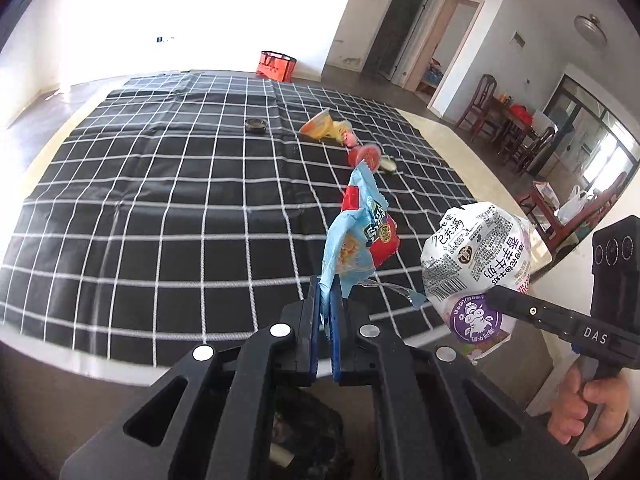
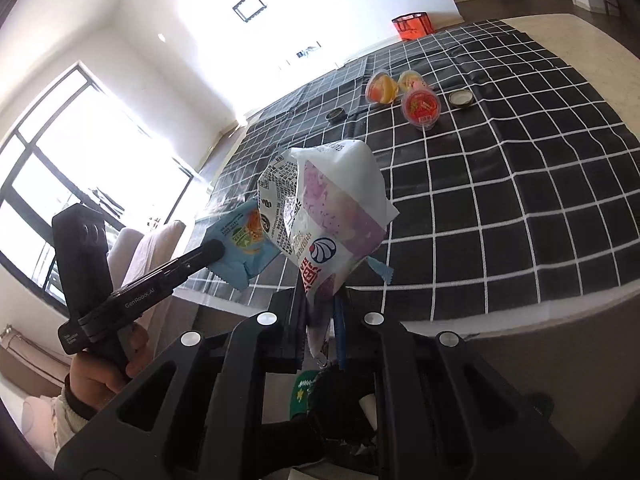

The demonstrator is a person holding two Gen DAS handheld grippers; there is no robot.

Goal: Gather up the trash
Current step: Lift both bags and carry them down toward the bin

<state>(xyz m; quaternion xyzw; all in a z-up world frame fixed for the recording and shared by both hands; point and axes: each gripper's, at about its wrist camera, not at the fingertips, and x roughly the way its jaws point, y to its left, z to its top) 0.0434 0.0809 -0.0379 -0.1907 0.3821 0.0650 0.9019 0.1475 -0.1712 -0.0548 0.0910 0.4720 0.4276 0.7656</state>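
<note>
Left wrist view: the left gripper [image 1: 328,312] is clamped on a blue snack wrapper [image 1: 352,232], which stands up from between the blue pads, clear of the table; just to its right the right gripper [image 1: 500,300] pinches a white and purple milk pouch [image 1: 480,256], also held in the air near the front edge of the checked tablecloth [image 1: 160,200].

Right wrist view: the right gripper [image 2: 320,312] confirms the hold; the milk pouch [image 2: 328,208] is caught by its lower end between the jaws; the left gripper [image 2: 216,250] shows at left with the blue snack wrapper [image 2: 244,248] in its tip.

Items outstanding on the tablecloth [image 2: 520,200], far side: an orange jelly cup [image 2: 382,88] on its side; a yellow cup [image 2: 412,80] touching or just beside it; a red-lidded cup [image 2: 422,109]; a metal cap [image 2: 461,99] near that; a dark cap [image 2: 335,115] apart to the left.

Assessment: two pieces lifted, neither yet deposited; a dark bag or bin appears below both grippers, though its contents cannot be made out; five pieces appear to remain; task judged under halfway.
</note>
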